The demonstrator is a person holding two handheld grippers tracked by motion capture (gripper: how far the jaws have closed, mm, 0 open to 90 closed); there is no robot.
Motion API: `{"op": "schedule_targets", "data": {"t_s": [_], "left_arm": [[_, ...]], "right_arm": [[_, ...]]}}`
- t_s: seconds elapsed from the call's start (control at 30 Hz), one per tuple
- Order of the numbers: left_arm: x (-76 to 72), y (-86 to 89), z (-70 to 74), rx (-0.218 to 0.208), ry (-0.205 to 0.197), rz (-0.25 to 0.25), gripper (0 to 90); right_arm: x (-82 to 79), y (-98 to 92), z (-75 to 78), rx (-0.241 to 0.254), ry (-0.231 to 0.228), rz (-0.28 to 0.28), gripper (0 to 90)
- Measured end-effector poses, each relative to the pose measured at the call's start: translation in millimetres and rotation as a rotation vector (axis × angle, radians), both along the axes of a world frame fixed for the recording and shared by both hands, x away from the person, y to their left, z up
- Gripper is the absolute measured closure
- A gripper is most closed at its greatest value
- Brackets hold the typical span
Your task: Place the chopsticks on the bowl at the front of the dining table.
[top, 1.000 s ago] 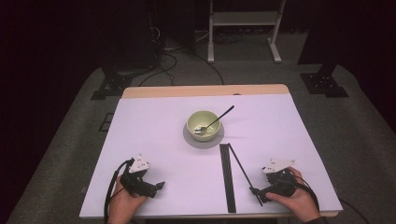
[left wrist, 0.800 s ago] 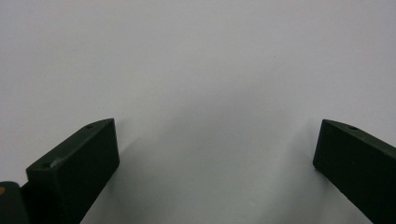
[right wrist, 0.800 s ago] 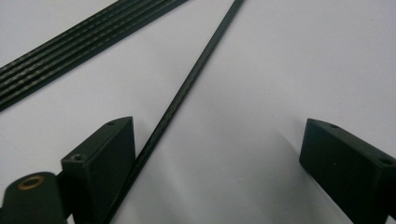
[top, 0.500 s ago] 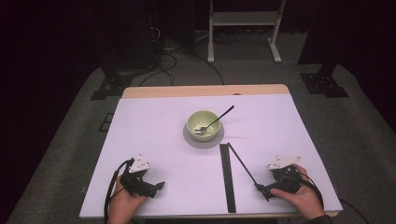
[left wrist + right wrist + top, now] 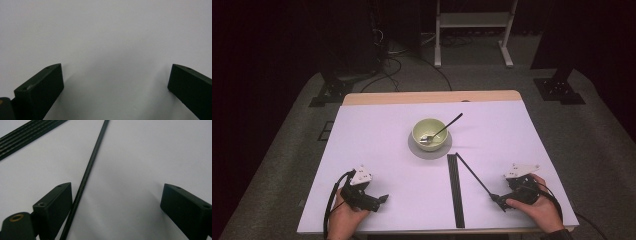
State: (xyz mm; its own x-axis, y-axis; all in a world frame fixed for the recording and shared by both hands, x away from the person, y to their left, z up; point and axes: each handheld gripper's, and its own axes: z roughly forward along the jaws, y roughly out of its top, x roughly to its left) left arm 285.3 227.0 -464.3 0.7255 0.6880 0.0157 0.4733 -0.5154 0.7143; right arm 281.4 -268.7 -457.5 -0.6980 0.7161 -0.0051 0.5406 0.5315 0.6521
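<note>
A pale green bowl (image 5: 429,133) with a dark-handled spoon (image 5: 446,126) in it stands on a grey saucer (image 5: 414,148) at the table's middle. A bundle of thin black rods (image 5: 455,190) (image 5: 27,133) lies flat in front of it. One single black rod (image 5: 474,175) (image 5: 90,167) slants from the bundle's far end towards my right gripper (image 5: 498,200) (image 5: 117,197). That gripper is open, and the rod runs along the inner side of its left jaw. My left gripper (image 5: 382,200) (image 5: 116,77) is open over the bare white table near the front left, with nothing between its jaws.
The white table (image 5: 377,130) has a wooden strip along its far edge. Beyond it on the dark floor are cables (image 5: 387,55) and stand feet (image 5: 557,87). The person's hands rest near the table's front edge.
My right hand and gripper have shifted a little to the right, and the single rod's near end has swung right with them. The left gripper has stayed put.
</note>
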Motion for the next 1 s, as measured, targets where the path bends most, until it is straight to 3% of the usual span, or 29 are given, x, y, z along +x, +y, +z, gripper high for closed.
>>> {"op": "schedule_targets", "data": {"t_s": [1.0], "left_arm": [[0.0,0.0,0.0,0.0,0.0,0.0,0.0]], "right_arm": [[15.1,-36.1,0.7,0.003,0.006,-0.102,9.3]]}}
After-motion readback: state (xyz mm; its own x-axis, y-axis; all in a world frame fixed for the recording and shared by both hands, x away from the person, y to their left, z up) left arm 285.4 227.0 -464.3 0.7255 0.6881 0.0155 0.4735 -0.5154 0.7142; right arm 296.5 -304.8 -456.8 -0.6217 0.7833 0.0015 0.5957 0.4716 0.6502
